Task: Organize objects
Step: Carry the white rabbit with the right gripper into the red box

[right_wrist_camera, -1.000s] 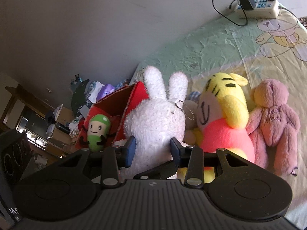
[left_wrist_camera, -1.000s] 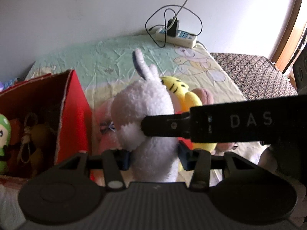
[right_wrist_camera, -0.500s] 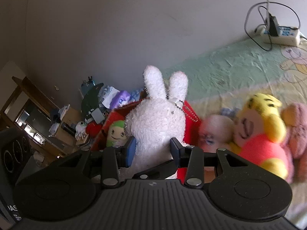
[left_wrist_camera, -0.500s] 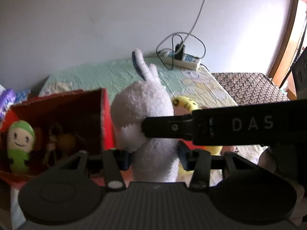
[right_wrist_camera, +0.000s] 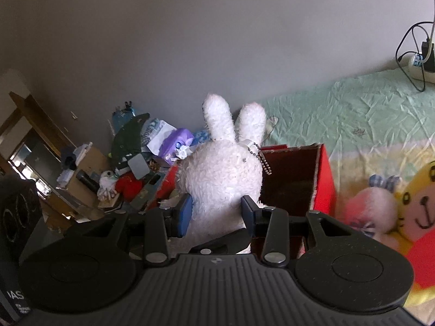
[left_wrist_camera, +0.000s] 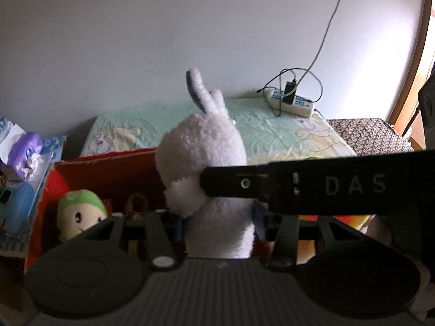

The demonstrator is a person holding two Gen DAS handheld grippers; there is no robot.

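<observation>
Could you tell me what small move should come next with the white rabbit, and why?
Probably carry the rabbit a little further over the red box and lower it in. Both the left gripper and the right gripper are clamped on its body, holding it upright at the box's opening, where there looks to be free space beside the green toy.

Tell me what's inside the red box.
In the red box sit a green-capped plush and a brownish toy beside it. The white rabbit plush and the gripper bodies cover the rest of the inside.
</observation>
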